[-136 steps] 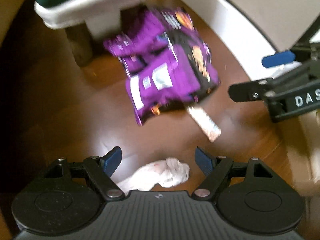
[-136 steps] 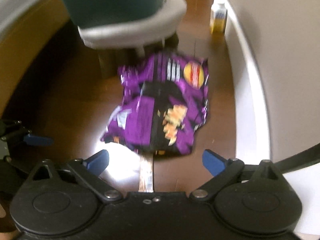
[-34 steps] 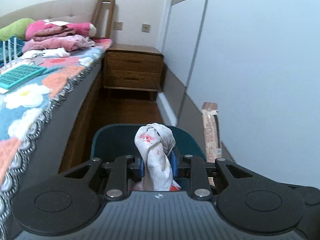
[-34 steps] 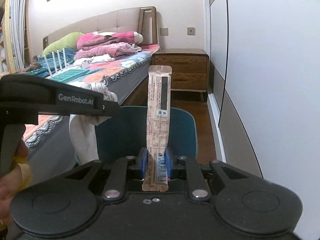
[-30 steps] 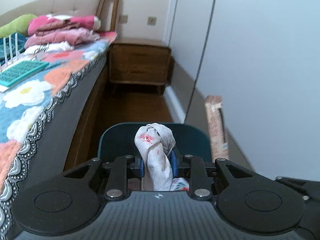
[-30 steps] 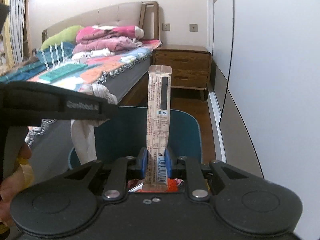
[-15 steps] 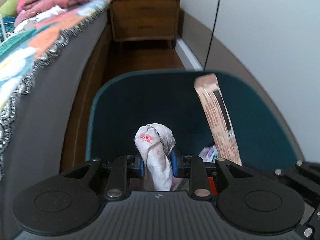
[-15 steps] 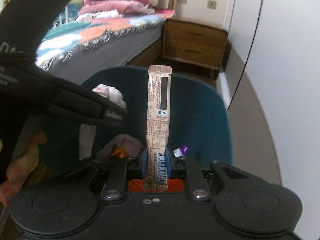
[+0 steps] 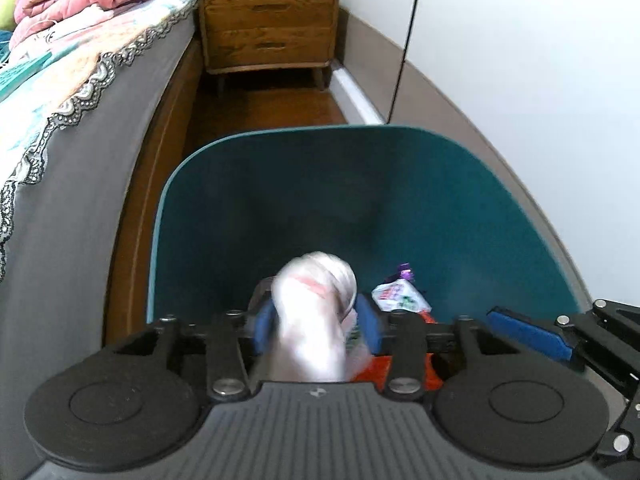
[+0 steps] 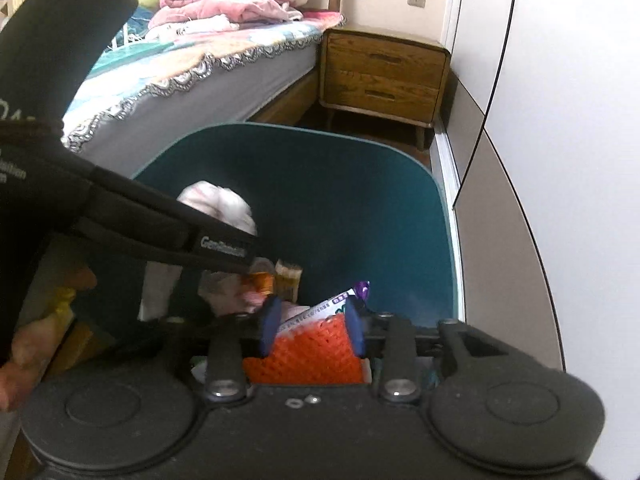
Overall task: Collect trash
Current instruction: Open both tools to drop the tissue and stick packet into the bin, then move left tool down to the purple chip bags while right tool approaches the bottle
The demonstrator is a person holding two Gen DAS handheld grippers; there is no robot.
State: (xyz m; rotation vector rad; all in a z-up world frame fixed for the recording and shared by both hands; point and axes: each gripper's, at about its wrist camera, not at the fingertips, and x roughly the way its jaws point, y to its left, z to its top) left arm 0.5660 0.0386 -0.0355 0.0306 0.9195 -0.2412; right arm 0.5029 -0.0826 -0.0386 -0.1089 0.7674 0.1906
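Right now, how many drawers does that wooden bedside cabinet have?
2. The brown wooden bedside cabinet beyond the teal plastic bin shows an upper drawer and a lower drawer, stacked; none looks hidden.

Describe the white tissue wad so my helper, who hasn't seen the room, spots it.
Find the teal bin on the floor between bed and white wardrobe. Over its opening, the tissue wad sits between blue pads: pale, crumpled, red-smeared, unlike the printed wrappers below.

We held both claws tilted downward, side by side. Our left claw (image 9: 316,326) was opening, a blurred white wad between its blue pads (image 9: 263,326). Our right claw (image 10: 311,326) was opening too, nothing gripped between its pads (image 10: 270,322). Our left hand's fingers (image 10: 24,344) gripped the handle.
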